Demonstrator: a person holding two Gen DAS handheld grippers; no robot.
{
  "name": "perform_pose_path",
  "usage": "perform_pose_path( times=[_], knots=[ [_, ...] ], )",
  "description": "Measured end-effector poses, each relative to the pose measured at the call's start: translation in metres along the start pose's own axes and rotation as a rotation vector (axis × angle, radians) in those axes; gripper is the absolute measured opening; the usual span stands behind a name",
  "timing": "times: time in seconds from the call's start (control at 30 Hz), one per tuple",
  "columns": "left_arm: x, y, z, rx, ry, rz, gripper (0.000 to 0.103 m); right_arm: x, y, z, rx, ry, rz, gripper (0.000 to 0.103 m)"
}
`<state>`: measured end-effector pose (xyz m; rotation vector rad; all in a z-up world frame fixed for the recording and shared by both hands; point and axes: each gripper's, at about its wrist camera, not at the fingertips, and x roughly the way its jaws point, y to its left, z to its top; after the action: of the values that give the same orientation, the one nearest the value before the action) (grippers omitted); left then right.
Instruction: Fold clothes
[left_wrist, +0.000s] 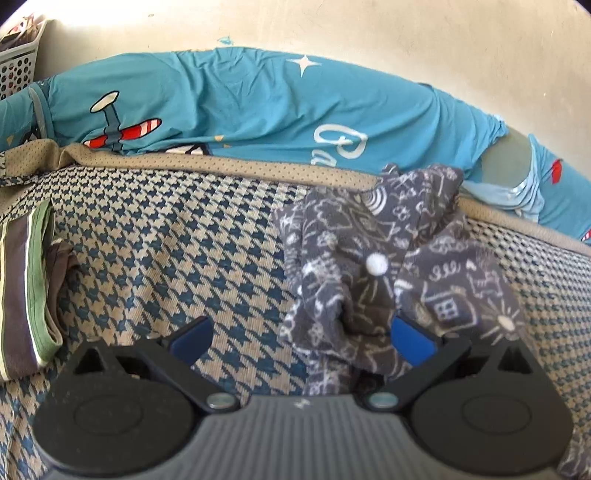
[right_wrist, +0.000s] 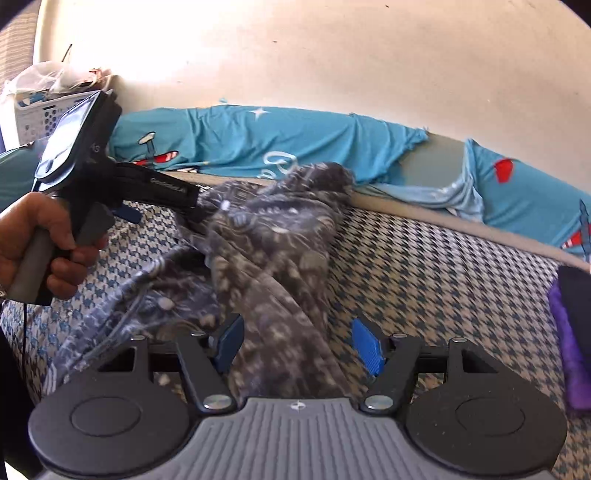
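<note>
On the checked bed cover (left_wrist: 155, 258), your grey shirt with white doodles (left_wrist: 373, 266) lies in a crumpled heap, at about one o'clock from your left claw (left_wrist: 303, 338). Your left claw is spread wide. Its right blue finger (left_wrist: 412, 341) touches the near edge of the shirt, and its left blue finger sits over bare cover, so nothing is pinched.

Your right claw (right_wrist: 299, 345) is spread too. A long fold of the same shirt (right_wrist: 273, 258) runs down between its fingers, close by the left one, but the pads do not press it. The picture there is blurry.

At nine o'clock in the right view, your left hand (right_wrist: 40, 247) grips the handle of the other claw.

At twelve o'clock, a blue sheet with planes (left_wrist: 236, 103) is bunched along the wall. At nine o'clock in the left view lies a folded green and grey cloth (left_wrist: 27, 280). At three o'clock in the right view sits something purple (right_wrist: 570, 347)
</note>
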<state>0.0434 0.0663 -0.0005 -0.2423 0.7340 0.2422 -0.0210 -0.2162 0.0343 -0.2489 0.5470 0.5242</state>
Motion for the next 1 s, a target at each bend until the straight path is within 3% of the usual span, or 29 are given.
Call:
perform_pose_path(
  times=[0.17,0.33,0.43,0.73,1.0],
  knots=[
    [0.001,0.008,-0.004,-0.018,0.012,0.014,0.103,0.003,-0.008,-0.010,0.021,0.036,0.002,0.070],
    [-0.006,0.014,-0.007,-0.042,0.011,-0.001,0.103,0.003,-0.029,-0.016,0.187,0.072,0.056,0.071],
    [-0.012,0.018,-0.009,-0.060,0.014,-0.020,0.103,-0.008,-0.041,-0.020,0.283,0.043,0.099,0.071],
    [-0.023,0.018,-0.014,-0.078,0.000,-0.035,0.103,-0.024,-0.068,-0.034,0.438,0.031,0.097,0.071],
    [-0.021,0.014,-0.016,-0.075,0.008,-0.035,0.103,-0.003,-0.073,-0.051,0.535,0.118,0.165,0.071]
  ],
)
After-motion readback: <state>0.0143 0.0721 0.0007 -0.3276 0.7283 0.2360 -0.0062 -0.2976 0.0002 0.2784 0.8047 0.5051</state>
